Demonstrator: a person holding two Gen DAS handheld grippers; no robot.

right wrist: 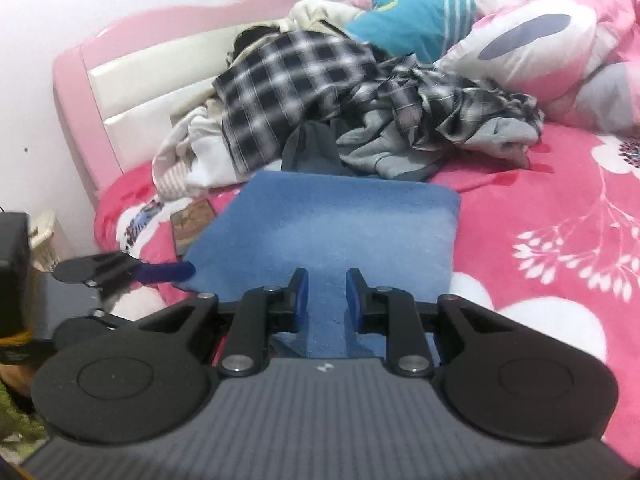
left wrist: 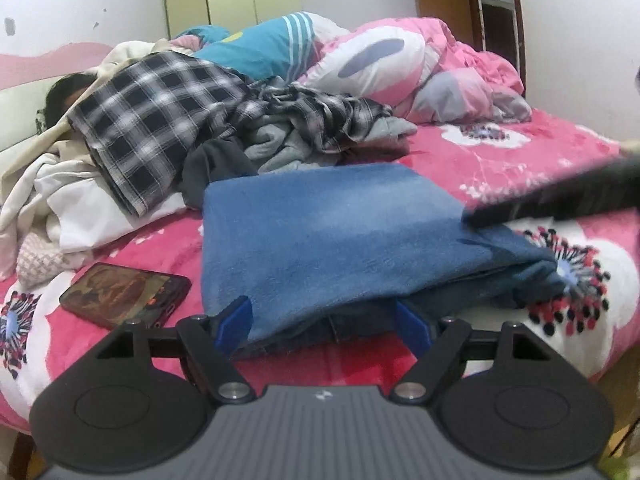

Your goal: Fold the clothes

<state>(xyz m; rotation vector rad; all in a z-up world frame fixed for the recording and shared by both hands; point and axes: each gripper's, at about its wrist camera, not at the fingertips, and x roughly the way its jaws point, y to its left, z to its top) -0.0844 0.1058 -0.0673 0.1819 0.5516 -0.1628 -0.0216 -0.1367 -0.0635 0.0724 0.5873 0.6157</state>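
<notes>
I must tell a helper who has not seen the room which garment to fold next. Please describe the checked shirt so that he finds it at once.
On the pink flowered bed, look at the clothes pile near the headboard. The checked shirt lies on top of it, behind the folded blue garment. Its big black-and-white squares set it apart from the plain grey and white clothes around it.

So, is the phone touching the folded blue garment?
Apart. The left wrist view shows pink blanket between the phone and the folded blue garment.
</notes>
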